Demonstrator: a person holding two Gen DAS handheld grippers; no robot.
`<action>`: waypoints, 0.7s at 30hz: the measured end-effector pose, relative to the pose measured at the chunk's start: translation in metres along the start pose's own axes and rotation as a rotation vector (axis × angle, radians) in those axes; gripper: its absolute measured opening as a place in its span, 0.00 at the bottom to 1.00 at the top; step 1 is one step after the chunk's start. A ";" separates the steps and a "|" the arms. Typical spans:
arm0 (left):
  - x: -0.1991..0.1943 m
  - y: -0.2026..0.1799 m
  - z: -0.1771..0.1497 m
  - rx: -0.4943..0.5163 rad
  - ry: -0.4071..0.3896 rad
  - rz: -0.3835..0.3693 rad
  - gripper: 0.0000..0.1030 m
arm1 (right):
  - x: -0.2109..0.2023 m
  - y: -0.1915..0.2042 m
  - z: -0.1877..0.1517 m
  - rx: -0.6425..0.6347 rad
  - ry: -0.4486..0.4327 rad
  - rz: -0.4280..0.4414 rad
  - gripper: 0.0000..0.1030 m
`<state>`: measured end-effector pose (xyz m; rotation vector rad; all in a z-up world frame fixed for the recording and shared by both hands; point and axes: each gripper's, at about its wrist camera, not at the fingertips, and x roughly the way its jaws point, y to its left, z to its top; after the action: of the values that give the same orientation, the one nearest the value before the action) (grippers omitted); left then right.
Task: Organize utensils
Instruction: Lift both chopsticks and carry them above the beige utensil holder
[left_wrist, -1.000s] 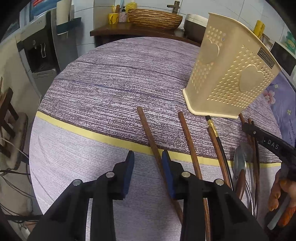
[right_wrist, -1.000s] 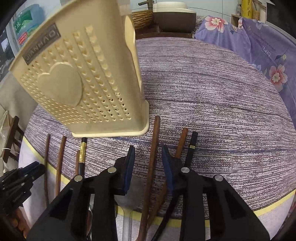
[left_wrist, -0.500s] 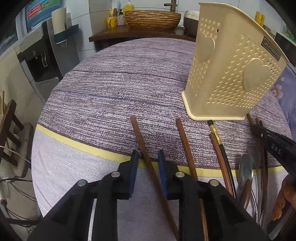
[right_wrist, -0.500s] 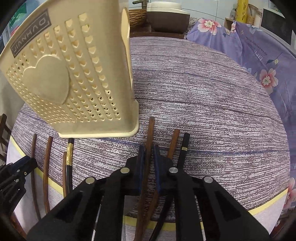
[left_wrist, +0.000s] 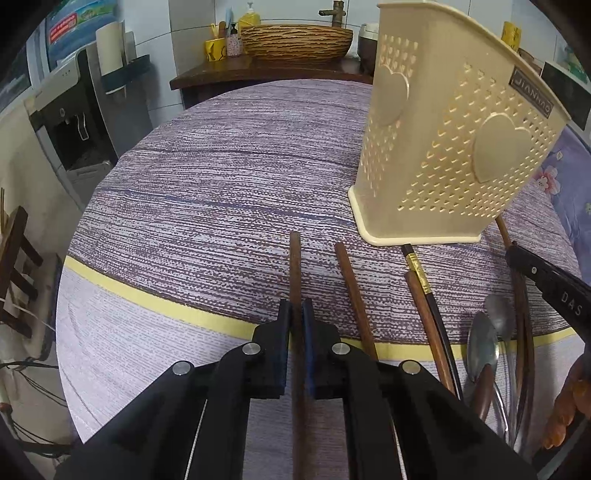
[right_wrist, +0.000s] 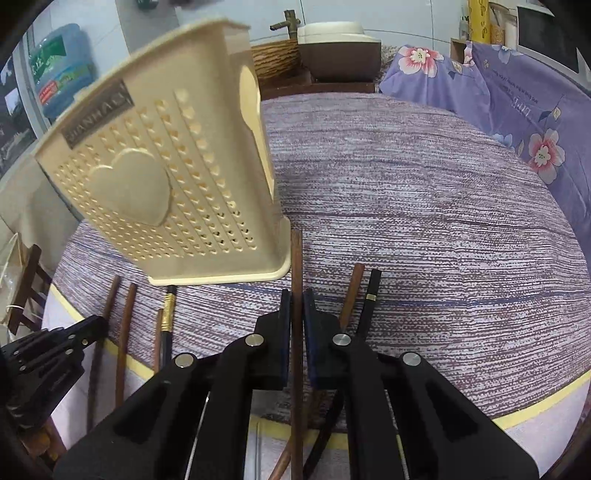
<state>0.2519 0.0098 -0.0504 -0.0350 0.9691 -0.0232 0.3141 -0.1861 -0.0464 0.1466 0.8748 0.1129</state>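
We clamp a slim brown wooden chopstick in our left gripper; our right gripper pinches another chopstick beside the perforated cream holder on the woven tablecloth.

"DAS" on right gripper

The tablecloth lies bare and open left of and beyond the cream perforated utensil holder, which stands upright and blocks the middle. In the right wrist view the cloth right of the holder is equally free. Near the table edge, loose chopsticks and spoons crowd the surface.
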 end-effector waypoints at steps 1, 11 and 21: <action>-0.004 0.001 0.000 0.000 -0.009 -0.006 0.08 | -0.006 0.000 0.000 -0.004 -0.012 0.006 0.07; -0.083 0.016 0.015 0.002 -0.186 -0.122 0.08 | -0.095 -0.030 0.009 -0.008 -0.205 0.096 0.07; -0.126 0.039 0.050 -0.027 -0.324 -0.077 0.08 | -0.164 -0.074 0.027 0.028 -0.302 0.051 0.07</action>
<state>0.2219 0.0538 0.0801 -0.0978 0.6436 -0.0729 0.2339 -0.2875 0.0818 0.2064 0.5713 0.1221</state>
